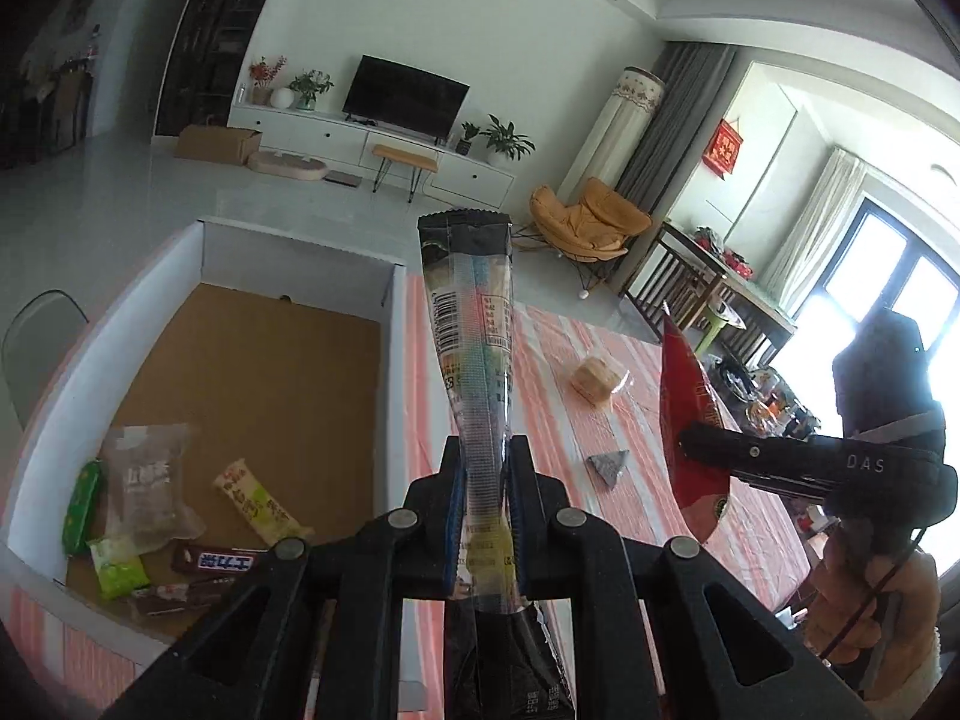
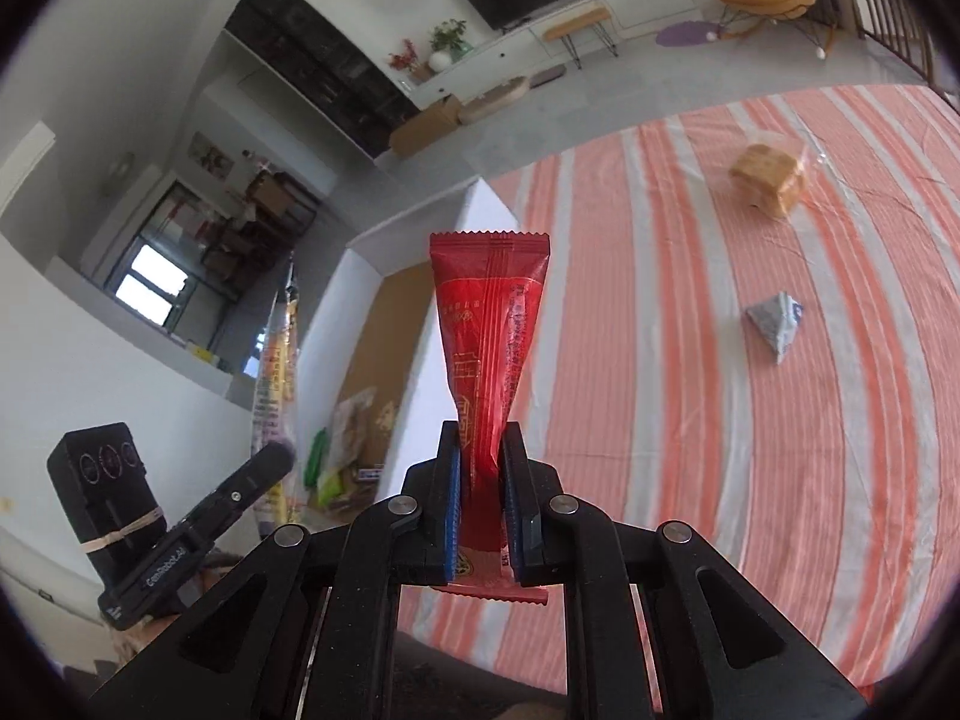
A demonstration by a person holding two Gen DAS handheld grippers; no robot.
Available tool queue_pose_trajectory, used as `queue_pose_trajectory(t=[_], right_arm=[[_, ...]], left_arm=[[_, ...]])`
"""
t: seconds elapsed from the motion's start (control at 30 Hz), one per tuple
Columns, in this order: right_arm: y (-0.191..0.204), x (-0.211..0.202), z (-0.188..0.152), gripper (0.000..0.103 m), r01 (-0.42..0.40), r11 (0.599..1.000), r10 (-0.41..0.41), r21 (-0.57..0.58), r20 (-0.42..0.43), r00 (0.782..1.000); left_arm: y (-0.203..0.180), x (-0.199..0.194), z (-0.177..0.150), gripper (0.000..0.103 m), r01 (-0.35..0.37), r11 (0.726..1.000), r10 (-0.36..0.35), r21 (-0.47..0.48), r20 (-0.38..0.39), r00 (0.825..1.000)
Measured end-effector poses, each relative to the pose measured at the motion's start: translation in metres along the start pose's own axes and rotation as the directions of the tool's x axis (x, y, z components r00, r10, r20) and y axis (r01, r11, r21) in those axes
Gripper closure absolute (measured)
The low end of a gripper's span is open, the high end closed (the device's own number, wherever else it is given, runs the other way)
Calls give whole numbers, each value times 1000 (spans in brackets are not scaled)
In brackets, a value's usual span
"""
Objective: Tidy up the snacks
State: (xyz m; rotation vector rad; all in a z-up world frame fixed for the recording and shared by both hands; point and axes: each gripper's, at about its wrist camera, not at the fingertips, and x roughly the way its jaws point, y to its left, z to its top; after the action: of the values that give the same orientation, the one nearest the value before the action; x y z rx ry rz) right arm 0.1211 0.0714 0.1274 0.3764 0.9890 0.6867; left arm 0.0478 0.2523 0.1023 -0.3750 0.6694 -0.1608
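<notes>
You are mid-carry: left gripper clamps a dark packet, right gripper a red packet; next, probably lower both into the box.

A home living room: television, houseplants, lounge chair.

The tablecloth is striped salmon-pink and white. At centre frame the right gripper's packet is bright red with faint gold print. The left gripper's packet is black-topped, with a barcode and pale blue, green and yellow bands. The box at left has white walls and a brown cardboard floor. Both grippers are black with blue pads.
</notes>
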Motion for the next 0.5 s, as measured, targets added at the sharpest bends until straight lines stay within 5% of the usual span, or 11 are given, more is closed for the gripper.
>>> queue_pose_trajectory(t=[0.1, 0.17, 0.2, 0.23, 0.27, 0.3, 0.4, 0.5], right_arm=[[61, 42, 10, 90, -46, 995, 44, -91, -26, 999], [87, 70, 13, 85, -66, 987, 62, -147, -32, 998], [96, 82, 13, 83, -52, 983, 48, -176, -28, 998], [100, 89, 14, 67, -38, 981, 35, -188, -18, 999], [101, 92, 15, 48, -32, 982, 32, -185, -4, 999], [98, 91, 15, 44, -34, 985, 37, -172, 12, 999], [77, 70, 12, 41, -9, 986, 23, -167, 82, 996], [39, 46, 6, 33, 165, 968, -133, -190, 170, 976]], left_arm=[[54, -2, 11, 88, -151, 988, 151, -33, 2, 989], [87, 4, 10, 79, -278, 959, 278, -46, 4, 960], [103, 6, 6, 62, -328, 943, 328, -55, -3, 945], [114, 7, 3, 40, -365, 928, 366, -68, -9, 931], [123, 7, -2, 32, -394, 915, 395, -83, -5, 919], [129, 4, -6, 24, -411, 907, 413, -98, 7, 911], [129, 2, -20, 19, -411, 906, 416, -103, 32, 909], [103, 8, -30, 19, -349, 936, 351, -51, 39, 936]])
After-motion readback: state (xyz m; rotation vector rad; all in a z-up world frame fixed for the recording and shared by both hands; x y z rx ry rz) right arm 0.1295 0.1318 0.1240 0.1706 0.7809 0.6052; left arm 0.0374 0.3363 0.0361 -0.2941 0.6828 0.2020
